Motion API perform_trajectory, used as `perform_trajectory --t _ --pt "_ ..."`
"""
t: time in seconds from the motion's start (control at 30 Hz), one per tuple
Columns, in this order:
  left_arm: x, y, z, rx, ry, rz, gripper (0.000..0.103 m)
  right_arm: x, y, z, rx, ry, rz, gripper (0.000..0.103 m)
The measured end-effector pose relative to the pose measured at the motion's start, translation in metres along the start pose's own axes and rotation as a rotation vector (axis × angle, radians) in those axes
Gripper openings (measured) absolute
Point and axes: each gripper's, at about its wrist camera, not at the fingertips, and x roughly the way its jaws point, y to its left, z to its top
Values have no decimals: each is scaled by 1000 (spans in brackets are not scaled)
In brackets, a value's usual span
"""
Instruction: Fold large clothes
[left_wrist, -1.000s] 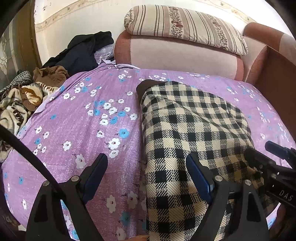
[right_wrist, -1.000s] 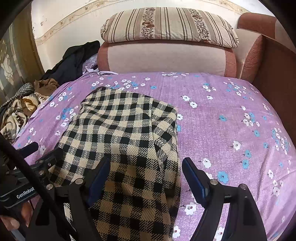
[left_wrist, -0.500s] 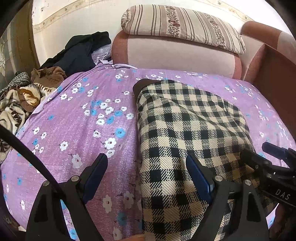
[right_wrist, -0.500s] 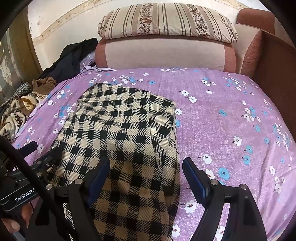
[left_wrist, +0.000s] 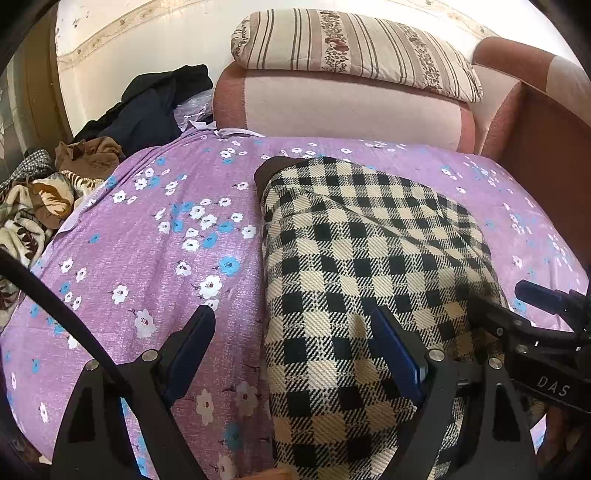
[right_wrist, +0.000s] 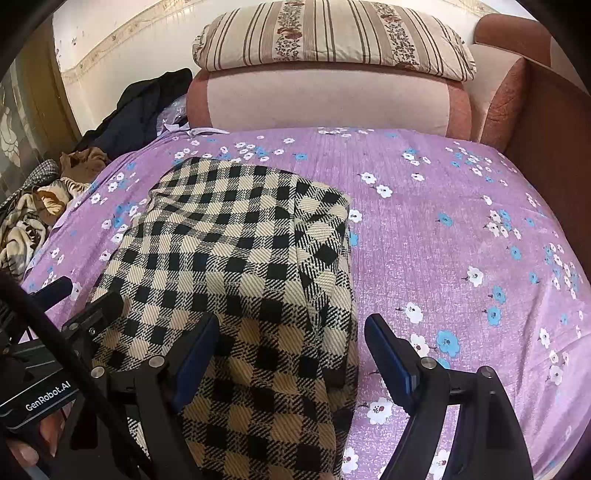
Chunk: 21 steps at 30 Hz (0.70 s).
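A purple flowered bedsheet (right_wrist: 461, 240) lies bare to both sides of the folded black-and-cream checked garment (right_wrist: 240, 258) at its near middle. Left gripper (left_wrist: 291, 354) and right gripper (right_wrist: 291, 350) gape wide, empty, over its near edge.

A striped pillow (left_wrist: 354, 48) tops the pink bolster (left_wrist: 343, 110); dark clothes (left_wrist: 155, 107) heap beside the purple floral sheet (left_wrist: 147, 258).

A home bedroom or living room is showing here: a purple flowered sheet (right_wrist: 443, 258) is covering a bed, a striped pillow (right_wrist: 332, 37) is resting on pink bolsters at the far end, and rumpled clothes (left_wrist: 140, 110) are lying heaped at the left.
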Motion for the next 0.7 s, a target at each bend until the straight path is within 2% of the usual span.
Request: perform_trajectory --t 0.7 --pt "0 3 -2 -11 -13 -13 85 0 0 -1 8 10 13 85"
